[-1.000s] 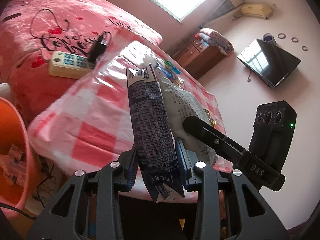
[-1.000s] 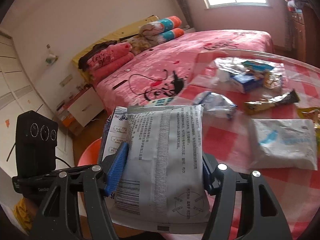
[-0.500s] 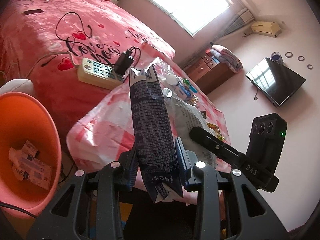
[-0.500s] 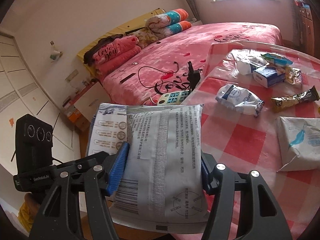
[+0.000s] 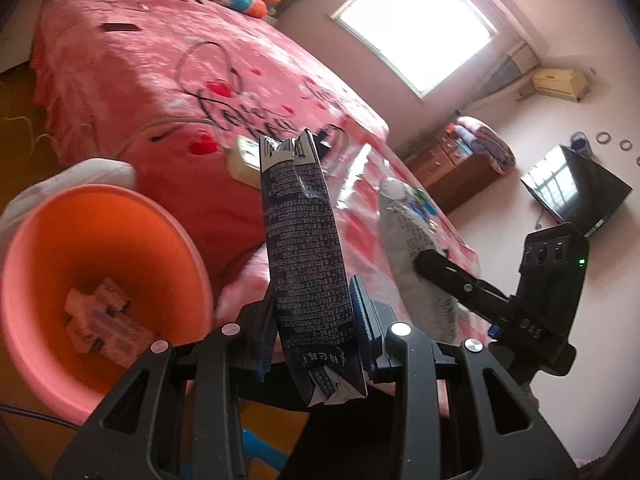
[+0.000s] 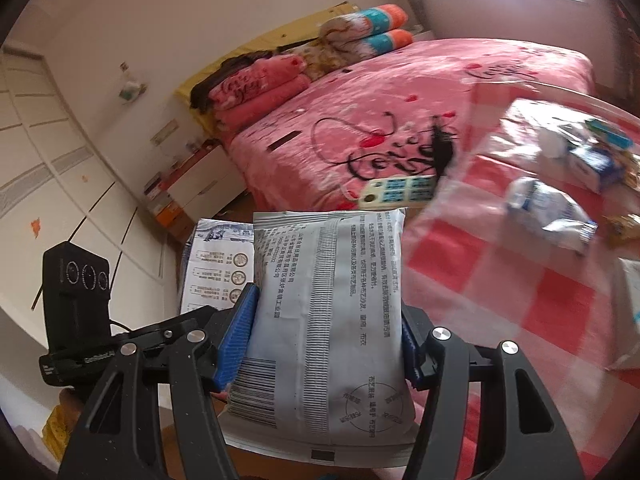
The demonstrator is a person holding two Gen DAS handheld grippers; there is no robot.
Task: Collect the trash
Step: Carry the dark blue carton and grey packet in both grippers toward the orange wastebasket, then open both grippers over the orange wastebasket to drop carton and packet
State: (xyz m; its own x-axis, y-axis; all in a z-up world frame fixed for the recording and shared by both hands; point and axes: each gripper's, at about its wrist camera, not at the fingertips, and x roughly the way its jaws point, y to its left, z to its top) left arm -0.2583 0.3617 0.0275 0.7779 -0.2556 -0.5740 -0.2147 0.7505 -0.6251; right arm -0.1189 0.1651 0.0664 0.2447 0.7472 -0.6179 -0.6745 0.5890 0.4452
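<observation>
Left wrist view showed a dark blue carton (image 5: 306, 256), flattened and printed with small white text, pinched upright between the pads of the left gripper (image 5: 314, 328), its torn top well above the fingers. Just to its left and lower stood an orange bin (image 5: 100, 240) on the floor, with a few crumpled wrappers (image 5: 102, 326) already at its bottom. On the carton's other side the right gripper (image 5: 460, 284) came in from the right edge of that view, clamped on a grey pouch (image 5: 408, 248).

From the right wrist view the right gripper's (image 6: 328, 338) blue pads pressed both side edges of that grey pouch (image 6: 328, 300), barcode end toward the camera, with the carton (image 6: 218, 262) just beside it on the left. Beyond lay the table in a red-and-white checked cloth (image 6: 500, 272), near its far edge more litter: a crumpled white-and-blue bag (image 6: 548, 210) and a small blue box (image 6: 596, 162).

The step in hand looked like the carry to the bin, both pieces lifted clear of the table's near edge. Next, each gripper would likely need to come over the bin's mouth before letting go, the carton first as the nearer, keeping both loads inside the rim.
</observation>
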